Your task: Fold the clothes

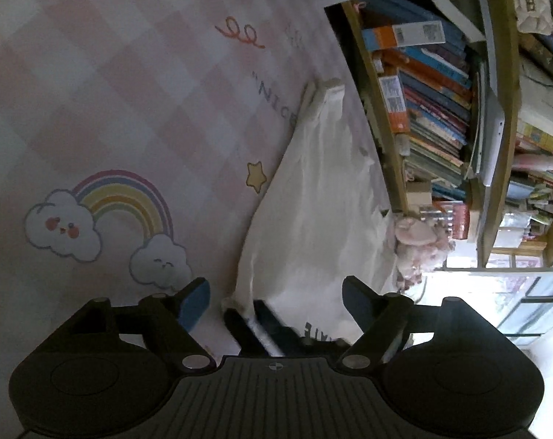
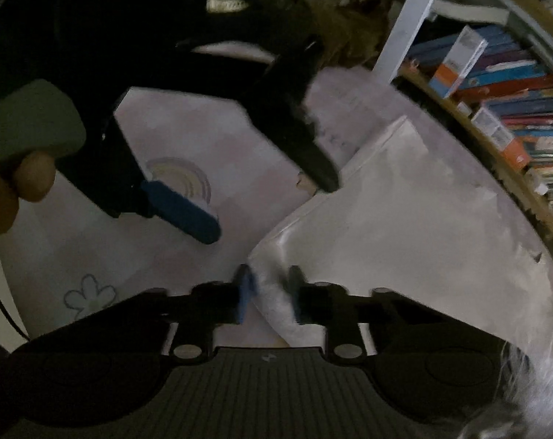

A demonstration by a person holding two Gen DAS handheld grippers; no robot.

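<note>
The white garment [image 1: 320, 197] lies spread on the pink checked mat [image 1: 111, 84] beside the bookshelf [image 1: 433, 109]; the right gripper [image 2: 269, 294] is clamped on its near edge (fabric bunched between the pads); the left gripper [image 1: 276, 296] hovers, jaws apart, above its lower edge, gripping nothing.

It is a home, probably a child's room. A pink checked mat [image 1: 130, 91] with a rainbow print [image 1: 126, 201] fills the left of the frame. A bookshelf [image 1: 433, 109] full of colourful books stands at the right.
</note>
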